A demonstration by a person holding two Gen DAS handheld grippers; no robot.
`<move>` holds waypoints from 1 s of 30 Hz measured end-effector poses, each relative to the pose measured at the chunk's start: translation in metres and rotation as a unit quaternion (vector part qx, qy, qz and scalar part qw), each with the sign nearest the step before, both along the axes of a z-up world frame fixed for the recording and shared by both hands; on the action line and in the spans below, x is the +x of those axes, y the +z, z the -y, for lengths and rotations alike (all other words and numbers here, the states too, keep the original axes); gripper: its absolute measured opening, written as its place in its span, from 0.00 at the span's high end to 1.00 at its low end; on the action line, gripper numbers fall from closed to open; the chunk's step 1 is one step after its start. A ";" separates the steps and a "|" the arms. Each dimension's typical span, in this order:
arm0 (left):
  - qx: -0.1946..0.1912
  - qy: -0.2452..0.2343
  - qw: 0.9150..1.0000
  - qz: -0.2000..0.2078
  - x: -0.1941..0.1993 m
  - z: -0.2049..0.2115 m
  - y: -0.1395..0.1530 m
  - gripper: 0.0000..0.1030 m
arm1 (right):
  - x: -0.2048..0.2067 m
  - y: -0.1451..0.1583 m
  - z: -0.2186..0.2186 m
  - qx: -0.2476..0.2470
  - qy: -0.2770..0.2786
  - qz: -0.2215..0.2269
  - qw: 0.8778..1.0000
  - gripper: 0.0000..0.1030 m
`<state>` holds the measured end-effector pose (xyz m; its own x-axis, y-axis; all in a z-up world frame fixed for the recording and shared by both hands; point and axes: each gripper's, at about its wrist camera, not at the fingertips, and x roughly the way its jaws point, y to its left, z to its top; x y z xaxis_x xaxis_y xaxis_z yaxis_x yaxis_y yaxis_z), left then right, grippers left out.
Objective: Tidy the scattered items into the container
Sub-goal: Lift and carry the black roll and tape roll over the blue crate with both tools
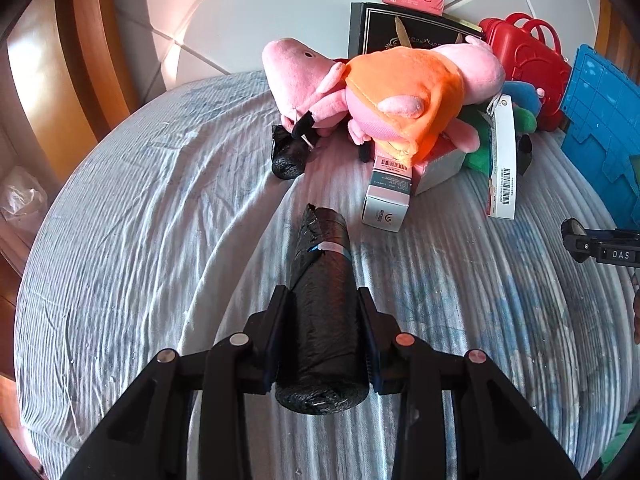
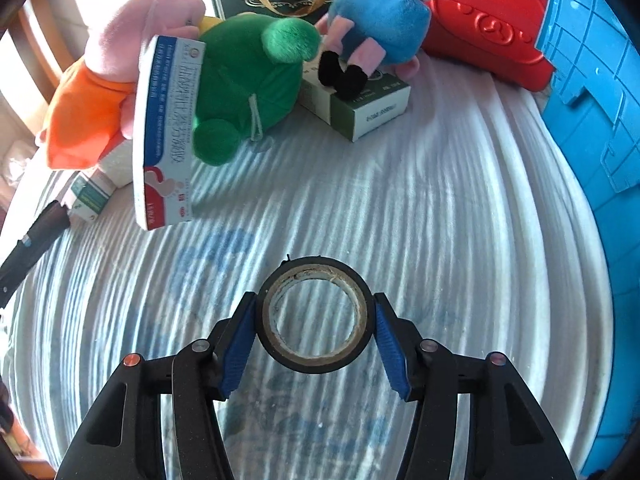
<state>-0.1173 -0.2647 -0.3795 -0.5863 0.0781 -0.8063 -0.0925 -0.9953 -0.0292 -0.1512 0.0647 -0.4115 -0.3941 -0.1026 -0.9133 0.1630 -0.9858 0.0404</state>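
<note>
Two items are clamped: a bag roll (image 1: 322, 312) by the left gripper (image 1: 323, 300), a tape ring (image 2: 316, 314) by the right gripper (image 2: 316, 312).

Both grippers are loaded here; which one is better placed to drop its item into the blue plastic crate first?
Right, probably. The right gripper, shut on the black tape roll, has the blue plastic crate close on its right. The left gripper, holding the black bag roll, sees that crate farther off.
</note>
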 end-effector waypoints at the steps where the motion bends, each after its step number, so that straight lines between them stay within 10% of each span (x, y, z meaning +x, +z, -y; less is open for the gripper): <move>1: 0.001 0.003 1.000 -0.002 0.002 0.001 0.003 0.69 | 0.001 0.003 0.001 -0.002 0.003 -0.002 1.000 0.46; 30: 0.003 0.039 0.995 -0.093 0.066 -0.027 0.138 0.69 | 0.060 0.123 0.003 -0.063 0.102 -0.063 0.991 0.46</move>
